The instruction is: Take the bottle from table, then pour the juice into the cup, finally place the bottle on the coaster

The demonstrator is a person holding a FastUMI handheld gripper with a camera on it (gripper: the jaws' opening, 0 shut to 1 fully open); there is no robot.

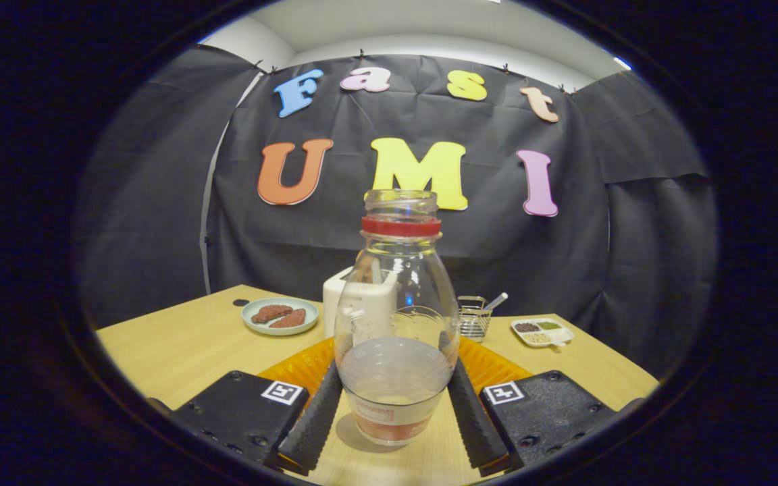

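claw (pixel 394 412) fingers apart, flanking bottle (pixel 396 317), contact unclear | bottle upright on counter (pixel 179 351) between fingers | orange coaster (pixel 490 368) just behind bottle

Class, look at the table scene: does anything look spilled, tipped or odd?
Nothing stands out. The bottle stands upright and uncapped between the hand-held gripper fingers, and the table around it looks dry.

I see even overhead light, a soft shadow under the bottle (pixel 396 317) — glare on its glass, edges perhaps fisheye-bent.
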